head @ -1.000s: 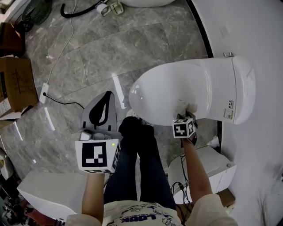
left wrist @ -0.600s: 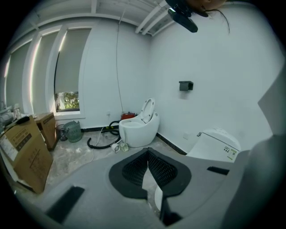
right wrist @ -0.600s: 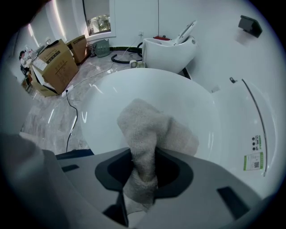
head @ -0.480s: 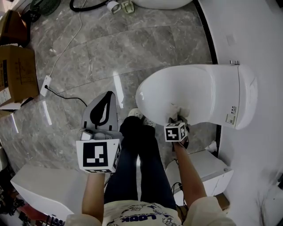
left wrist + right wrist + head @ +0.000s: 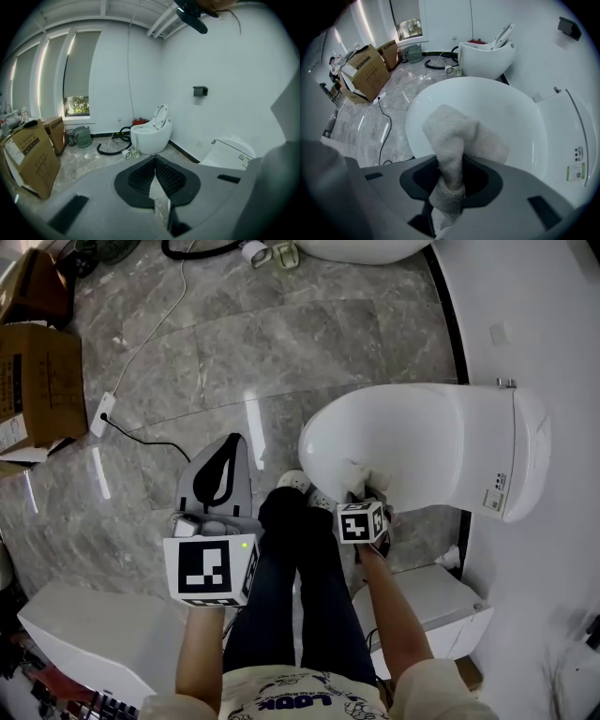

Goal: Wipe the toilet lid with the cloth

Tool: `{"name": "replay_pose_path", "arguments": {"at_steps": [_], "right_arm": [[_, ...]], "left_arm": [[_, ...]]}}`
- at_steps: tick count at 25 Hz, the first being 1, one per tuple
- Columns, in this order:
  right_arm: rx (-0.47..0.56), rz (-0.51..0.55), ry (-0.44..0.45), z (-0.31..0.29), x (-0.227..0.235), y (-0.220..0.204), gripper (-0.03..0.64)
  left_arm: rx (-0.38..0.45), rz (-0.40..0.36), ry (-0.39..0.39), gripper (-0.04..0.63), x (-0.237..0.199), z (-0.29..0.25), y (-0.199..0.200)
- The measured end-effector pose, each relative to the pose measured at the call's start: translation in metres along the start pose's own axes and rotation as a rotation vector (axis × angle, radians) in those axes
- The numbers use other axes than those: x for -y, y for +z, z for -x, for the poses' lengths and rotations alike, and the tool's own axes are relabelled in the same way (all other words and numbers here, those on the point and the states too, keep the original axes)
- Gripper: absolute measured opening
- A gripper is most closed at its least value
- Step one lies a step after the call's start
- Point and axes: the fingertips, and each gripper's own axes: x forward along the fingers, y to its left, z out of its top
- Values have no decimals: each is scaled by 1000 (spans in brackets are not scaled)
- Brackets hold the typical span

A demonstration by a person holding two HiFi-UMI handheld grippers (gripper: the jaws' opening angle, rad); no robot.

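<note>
Right gripper view: my right gripper (image 5: 450, 176) clamps bunched cloth (image 5: 457, 133), cloth resting on toilet lid (image 5: 520, 126) by near edge; left gripper (image 5: 155, 183) closed, empty; risk: cloth slides off rim if I pull outward.

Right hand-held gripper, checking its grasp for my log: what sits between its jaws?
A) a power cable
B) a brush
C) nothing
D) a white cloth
D: the right hand-held gripper is shut on the cloth, whose free end lies on the toilet lid.
</note>
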Motion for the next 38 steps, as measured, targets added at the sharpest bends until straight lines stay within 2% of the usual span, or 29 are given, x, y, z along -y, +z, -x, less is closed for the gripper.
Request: {"name": "replay_pose_path", "arguments": {"at_steps": [12,21,25,29,38], "right_arm": [[27,70,80,-3,-55,25,115],[56,-2,155,9,-47,33,115],[130,-41,156,46,-39,50,114],[239,-125,129,101,-18,78,114],[549,-263,70,265,37,143,115]], "left_arm": [[-5,6,31,9,-16,9,-5],[8,3,36,9,-12,10,12],[39,-8,29,9,-8,14,42],[107,-19,16,9,0,19,90],[214,-52,-30,9,31,51,188]]}}
